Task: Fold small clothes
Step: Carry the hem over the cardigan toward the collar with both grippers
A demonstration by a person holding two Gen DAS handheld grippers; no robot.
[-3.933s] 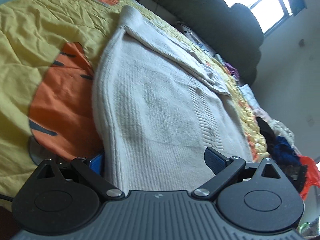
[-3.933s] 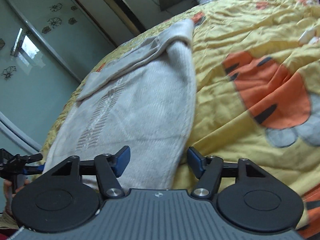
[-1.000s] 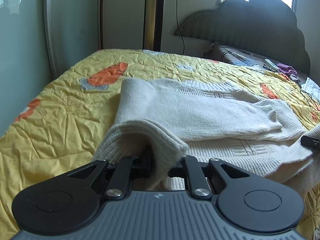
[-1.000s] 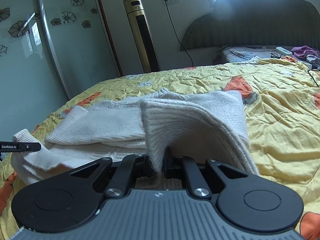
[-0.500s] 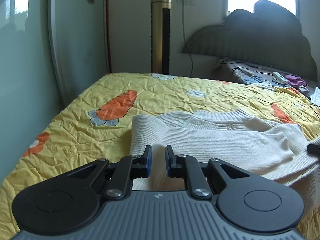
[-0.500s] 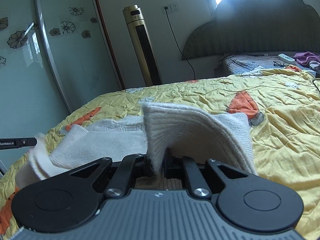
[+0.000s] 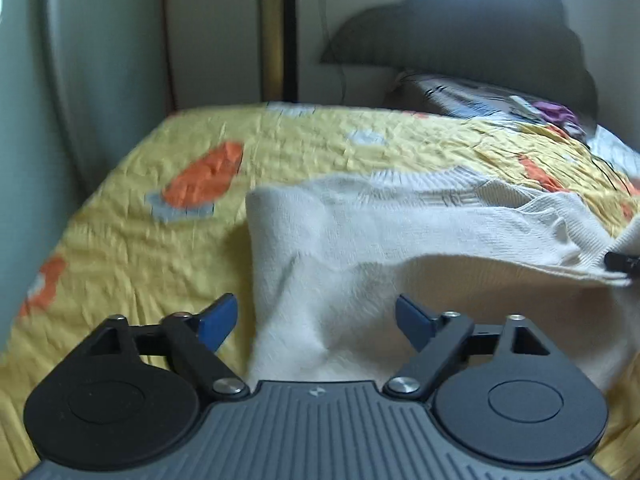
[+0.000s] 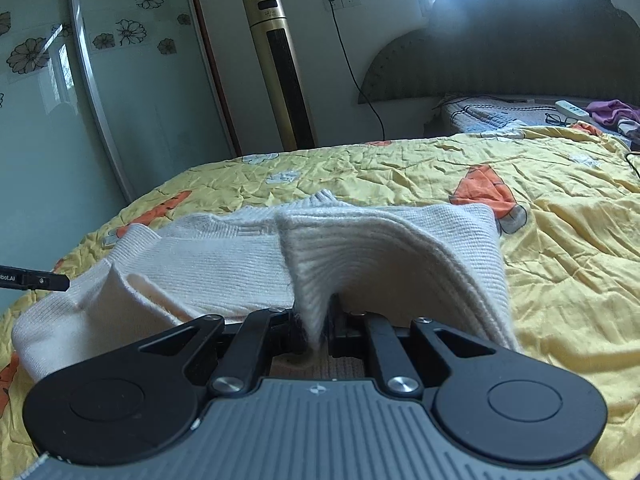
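Observation:
A cream knitted sweater (image 7: 360, 248) lies folded on the yellow bedspread (image 7: 120, 248). My left gripper (image 7: 316, 320) is open and empty, its blue-padded fingers spread over the sweater's near left edge. My right gripper (image 8: 316, 328) is shut on a fold of the sweater's hem (image 8: 360, 248) and holds it raised above the bed. The right gripper's tip shows at the far right of the left wrist view (image 7: 622, 261), with cloth in it. The left gripper's tip shows at the left edge of the right wrist view (image 8: 36, 280).
The bedspread (image 8: 560, 248) has orange carrot prints. A dark headboard (image 8: 520, 52) and a pillow with a remote (image 8: 572, 109) and purple cloth lie at the far end. A gold tower fan (image 8: 280, 68) and glass wardrobe doors (image 8: 80, 100) stand beyond the bed.
My left gripper let go of the sweater's edge, opened wide and drew back. My right gripper still holds its fold, lifted.

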